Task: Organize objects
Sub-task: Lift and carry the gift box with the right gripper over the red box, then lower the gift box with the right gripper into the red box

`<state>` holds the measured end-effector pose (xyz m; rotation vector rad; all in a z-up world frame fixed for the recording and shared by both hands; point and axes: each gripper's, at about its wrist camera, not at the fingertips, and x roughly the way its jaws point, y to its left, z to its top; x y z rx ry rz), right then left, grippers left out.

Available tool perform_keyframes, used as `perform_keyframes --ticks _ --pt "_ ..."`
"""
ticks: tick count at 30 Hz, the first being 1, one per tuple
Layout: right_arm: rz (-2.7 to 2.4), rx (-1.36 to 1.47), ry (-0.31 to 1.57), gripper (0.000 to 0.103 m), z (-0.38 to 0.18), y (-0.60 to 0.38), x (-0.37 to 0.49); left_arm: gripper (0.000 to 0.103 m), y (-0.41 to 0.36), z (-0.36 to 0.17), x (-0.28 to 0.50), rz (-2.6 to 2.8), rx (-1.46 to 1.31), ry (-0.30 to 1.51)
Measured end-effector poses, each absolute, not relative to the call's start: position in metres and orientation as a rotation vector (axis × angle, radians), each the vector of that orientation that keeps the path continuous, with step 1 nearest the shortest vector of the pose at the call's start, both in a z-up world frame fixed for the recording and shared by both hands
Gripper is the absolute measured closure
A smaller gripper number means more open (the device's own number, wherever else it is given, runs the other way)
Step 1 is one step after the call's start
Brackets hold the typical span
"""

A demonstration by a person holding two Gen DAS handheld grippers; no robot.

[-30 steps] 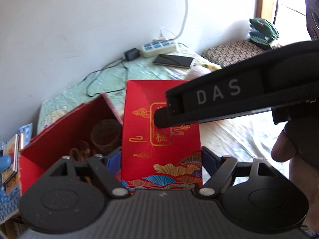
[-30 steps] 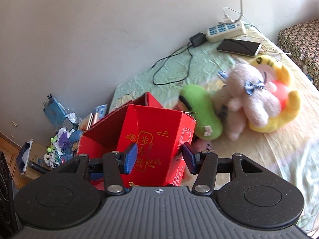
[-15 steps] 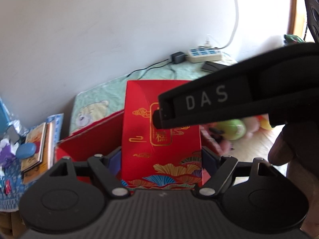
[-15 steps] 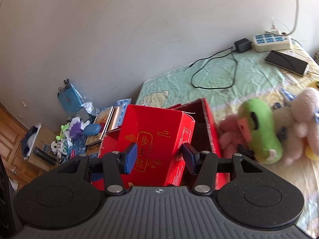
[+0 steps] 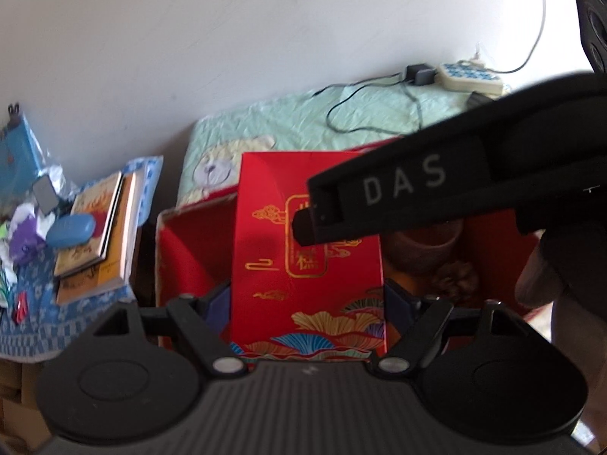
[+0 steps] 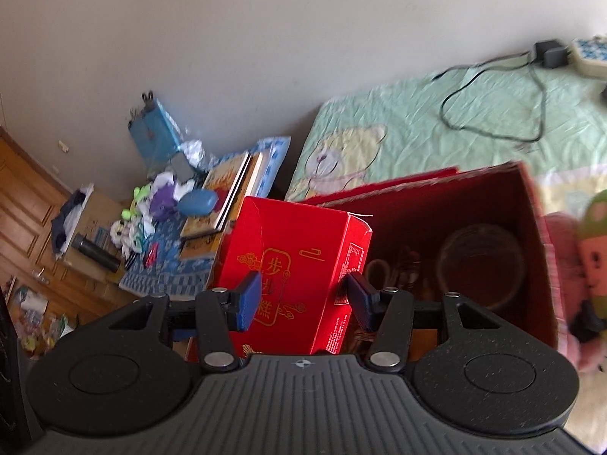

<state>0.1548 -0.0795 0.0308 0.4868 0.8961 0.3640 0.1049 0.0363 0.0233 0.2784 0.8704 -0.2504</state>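
Bed (image 6: 474, 110): one, green sheet with a bear print, against the wall I face.
Big red box (image 6: 531, 227): one, open, on the bed; I see a jar inside.
Red carton (image 5: 307, 250): one, upright over the big box's left end.
Left hand-held gripper (image 5: 307, 303): clamped on the carton's wide sides.
Right hand-held gripper (image 6: 303, 299): clamped on its corner.
Books (image 6: 227, 193): a stack I can't count, on the bedside counter.
Power strip (image 5: 470, 77): one.

Bed (image 6: 417, 129) with pale green bear-print cover, upper right of frame, carrying a looped black cable (image 6: 493, 113), a power strip (image 5: 470, 77), and an open red storage box (image 6: 531, 204).
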Motion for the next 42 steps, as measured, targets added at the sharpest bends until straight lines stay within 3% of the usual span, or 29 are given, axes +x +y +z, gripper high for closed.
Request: perform_keyframes --ticks 15,31,42 --pt "0.443 0.439 1.129 0.049 -0.022 -0.061 0.201 0.022 0.051 -0.033 0.142 -0.219 0.296 1.030" --pt "0.507 0.393 1.132 0.048 -0.017 -0.055 0.213 0.019 0.062 -0.029 0.145 -0.206 0.269 1.067" --pt "0.496 0.495 1.231 0.047 -0.041 -0.058 0.225 0.014 0.065 -0.030 0.149 -0.214 0.284 1.088"
